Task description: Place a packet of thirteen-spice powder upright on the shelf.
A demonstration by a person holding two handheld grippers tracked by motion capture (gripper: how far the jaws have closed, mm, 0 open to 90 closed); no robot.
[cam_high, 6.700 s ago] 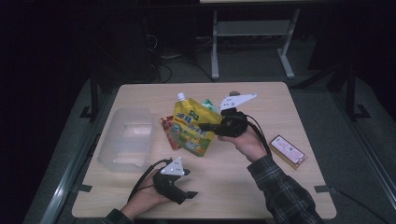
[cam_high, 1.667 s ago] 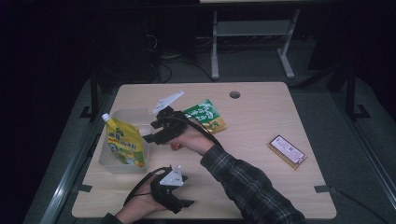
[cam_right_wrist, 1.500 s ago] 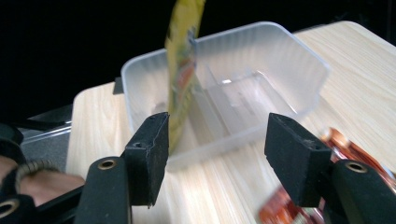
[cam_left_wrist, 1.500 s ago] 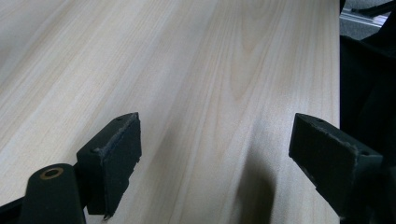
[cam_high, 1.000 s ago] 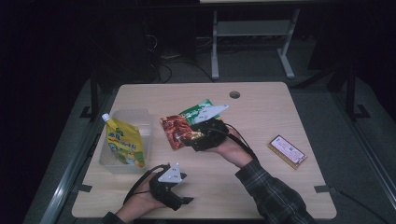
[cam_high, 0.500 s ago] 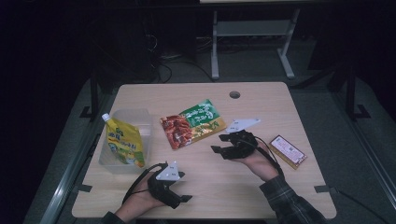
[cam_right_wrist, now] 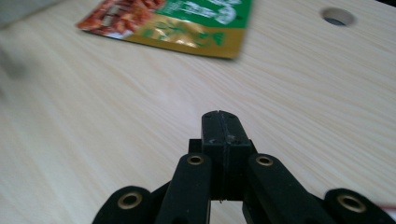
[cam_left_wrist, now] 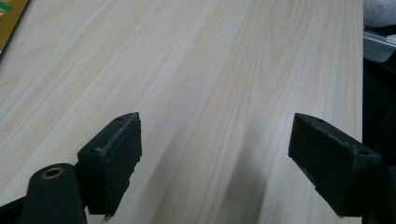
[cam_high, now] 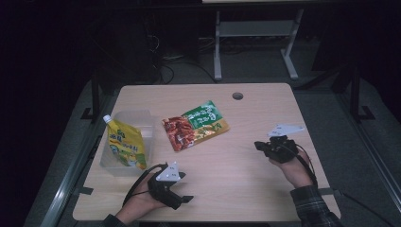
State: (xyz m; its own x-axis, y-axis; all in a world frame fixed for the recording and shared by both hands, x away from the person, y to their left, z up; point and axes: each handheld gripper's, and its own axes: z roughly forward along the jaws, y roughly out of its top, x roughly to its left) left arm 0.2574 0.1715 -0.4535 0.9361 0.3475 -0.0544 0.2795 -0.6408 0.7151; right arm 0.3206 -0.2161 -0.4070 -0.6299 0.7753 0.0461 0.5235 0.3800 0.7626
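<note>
A yellow spouted pouch (cam_high: 124,146) stands tilted inside a clear plastic container (cam_high: 139,118) at the table's left. A green and red snack bag (cam_high: 196,125) (cam_right_wrist: 177,18) lies flat at the table's middle. My right gripper (cam_high: 260,145) (cam_right_wrist: 222,126) hovers low over the right side of the table, shut with nothing between its jaws, pointing toward the bag. My left gripper (cam_high: 183,188) (cam_left_wrist: 229,163) rests near the front edge, just right of the container, open over bare wood. A corner of the snack bag (cam_left_wrist: 9,18) shows at the top left of the left gripper view.
A round cable hole (cam_high: 237,96) (cam_right_wrist: 337,16) sits near the table's far edge. Bare wood lies between the two grippers. A white desk frame (cam_high: 255,33) stands on the dark floor behind the table.
My right gripper carried the yellow pouch to the container, let it go there, and pulled back across the table to the right side, shut. The left gripper has stayed put.
</note>
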